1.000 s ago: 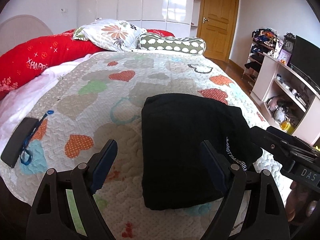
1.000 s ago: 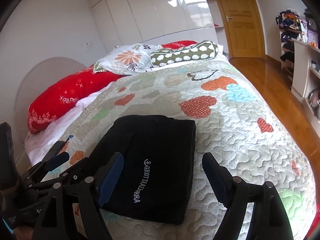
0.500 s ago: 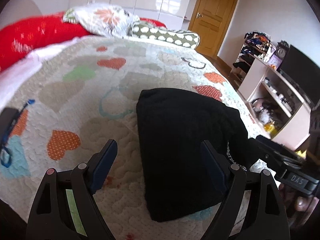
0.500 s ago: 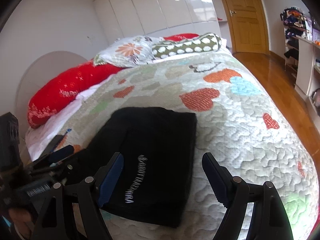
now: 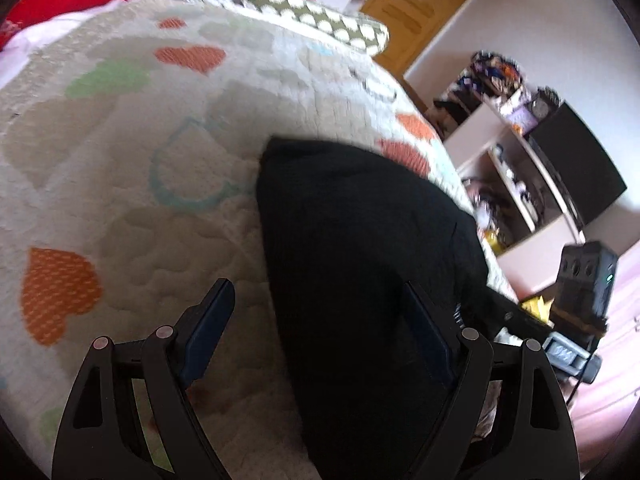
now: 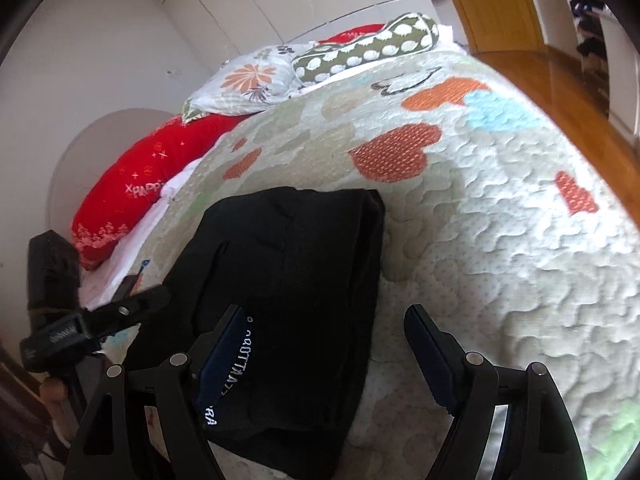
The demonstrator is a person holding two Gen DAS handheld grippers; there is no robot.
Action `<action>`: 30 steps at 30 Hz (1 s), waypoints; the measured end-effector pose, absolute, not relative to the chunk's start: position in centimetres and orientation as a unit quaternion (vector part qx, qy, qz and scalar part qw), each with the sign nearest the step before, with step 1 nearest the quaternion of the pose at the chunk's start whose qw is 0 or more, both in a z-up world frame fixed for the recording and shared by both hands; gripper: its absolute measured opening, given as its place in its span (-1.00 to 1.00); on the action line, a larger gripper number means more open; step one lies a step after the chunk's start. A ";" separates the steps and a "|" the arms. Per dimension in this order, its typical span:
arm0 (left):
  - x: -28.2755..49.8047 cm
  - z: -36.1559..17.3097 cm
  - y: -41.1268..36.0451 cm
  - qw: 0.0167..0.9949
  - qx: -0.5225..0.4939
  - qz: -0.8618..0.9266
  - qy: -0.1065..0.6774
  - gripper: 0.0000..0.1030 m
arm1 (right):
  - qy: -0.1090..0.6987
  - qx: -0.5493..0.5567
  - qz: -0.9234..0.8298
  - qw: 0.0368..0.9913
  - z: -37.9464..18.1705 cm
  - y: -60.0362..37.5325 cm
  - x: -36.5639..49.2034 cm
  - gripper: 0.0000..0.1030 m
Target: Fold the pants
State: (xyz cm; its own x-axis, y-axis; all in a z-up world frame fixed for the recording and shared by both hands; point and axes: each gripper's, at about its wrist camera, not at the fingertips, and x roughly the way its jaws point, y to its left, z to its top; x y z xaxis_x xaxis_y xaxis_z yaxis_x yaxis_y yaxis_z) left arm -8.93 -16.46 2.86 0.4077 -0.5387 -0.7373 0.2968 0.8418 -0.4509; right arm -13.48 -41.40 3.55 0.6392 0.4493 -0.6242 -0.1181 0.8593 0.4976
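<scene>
Dropping both grippers toward the near end of the black pants (image 5: 360,264) — that's the change over the last second: both wrist views sat higher and took in most of the bed, and now the folded bundle fills the lower middle of each. The left view has also rolled, so the wooden door (image 5: 420,8) and the shelf unit (image 5: 516,184) sit tilted toward 2 o'clock.

Pants are already a compact rectangle lying flat on the heart-print quilt (image 5: 120,168), white lettering (image 6: 230,364) at the near edge. In the right view they run from centre down to 6 o'clock; the polka-dot bolster (image 6: 364,50) and floral pillow (image 6: 248,80) are at 12 o'clock, the red pillow (image 6: 136,188) at 10.

My left gripper (image 5: 320,332) is wide apart, holding nothing; its right finger overlaps the cloth in the view, its left finger is over bare quilt at 7 o'clock. My right gripper (image 6: 320,360) is equally wide and empty, with its left finger over the lettering and its right finger over the quilt. Whether any finger is touching cloth, can't tell. Each gripper shows in the other's view: right one at 4 o'clock, left one at 8.

Judgement: folding looks nearly done; both grippers seem lined up on the near edge for another fold or a final tidy. No grip yet.
</scene>
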 end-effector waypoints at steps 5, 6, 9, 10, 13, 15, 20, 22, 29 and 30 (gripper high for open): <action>-8.2 2.5 -16.7 0.818 -0.128 -0.276 0.489 0.87 | 0.396 0.204 0.200 0.873 3.0 -40.8 -12.9 0.54; -8.1 2.4 -16.9 0.812 -0.124 -0.286 0.492 0.93 | 0.396 0.207 0.204 0.871 2.8 -40.9 -12.7 0.54; -8.3 2.4 -17.6 0.813 -0.095 -0.297 0.492 0.98 | 0.391 0.216 0.208 0.870 2.5 -40.9 -12.5 0.55; -8.4 2.4 -17.7 0.813 -0.086 -0.300 0.491 0.98 | 0.391 0.213 0.209 0.871 2.5 -40.8 -12.4 0.55; -8.7 2.4 -17.8 0.813 -0.076 -0.305 0.490 0.98 | 0.387 0.203 0.208 0.875 2.5 -40.3 -12.3 0.32; -8.8 2.5 -17.9 0.817 -0.078 -0.304 0.483 0.88 | 0.380 0.197 0.207 0.880 2.7 -39.9 -12.4 0.08; -8.7 4.1 -17.6 0.826 -0.111 -0.304 0.461 -0.19 | 0.358 0.195 0.214 0.888 4.6 -39.6 -12.4 -0.25; -8.2 5.8 -17.3 0.837 -0.110 -0.306 0.441 -0.31 | 0.350 0.189 0.216 0.892 5.7 -39.5 -11.9 -0.31; -3.2 8.8 -17.8 0.867 -0.070 -0.283 0.403 -0.32 | 0.318 0.196 0.196 0.907 8.3 -38.8 -7.0 -0.33; -2.3 8.3 -17.8 0.867 -0.072 -0.277 0.408 -0.32 | 0.320 0.199 0.191 0.907 8.1 -38.9 -6.1 -0.32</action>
State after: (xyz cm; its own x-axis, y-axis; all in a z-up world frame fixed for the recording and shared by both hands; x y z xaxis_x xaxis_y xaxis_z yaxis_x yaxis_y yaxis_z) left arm -2.30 -17.80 8.28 0.5138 -0.5391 -0.6674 0.4224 0.8361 -0.3502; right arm -6.11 -38.85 8.06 0.7227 0.4731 -0.5039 -0.2186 0.8481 0.4827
